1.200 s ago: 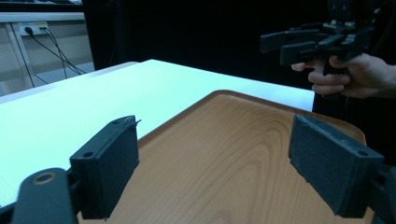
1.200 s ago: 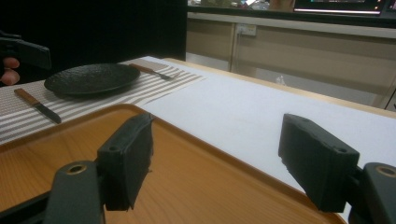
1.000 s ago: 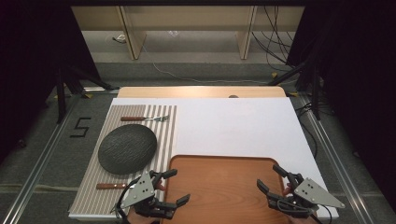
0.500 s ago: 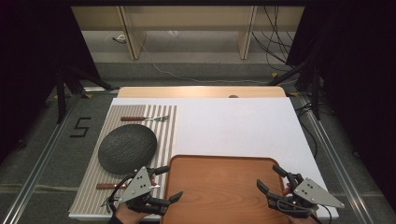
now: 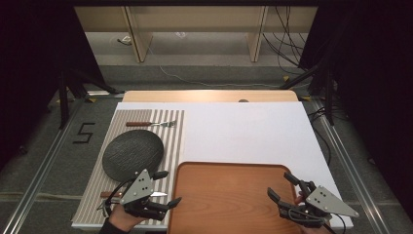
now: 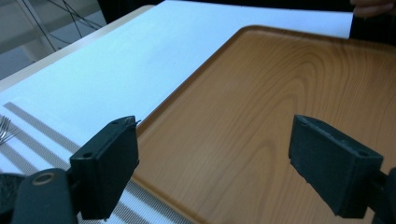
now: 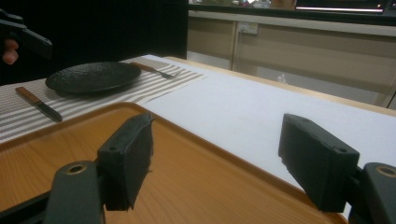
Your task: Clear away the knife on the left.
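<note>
We work at a table covered by a white sheet, the largest thing before us; a bare wooden strip shows along its far edge. On its near half lies the wooden tray, empty, its front edge cut off by the bottom of the high view. Left of the tray, touching its side, lies a striped placemat; on it sits a dark round plate with a rough texture, a fork beyond it and a knife on its near side, the knife partly hidden under our left gripper in the high view.

Our left gripper hovers at the tray's left rim, jaws spread wide and holding nothing; in the left gripper view 1 jaw sits over the placemat's edge and the other over the tray. Our right gripper hovers over the tray's right part, jaws likewise wide apart and empty; its lower body is cut off by the frame.

On the floor left of the table a black mark reads "5"; we see no other writing or brand. The far shelving is too dim to make out.
</note>
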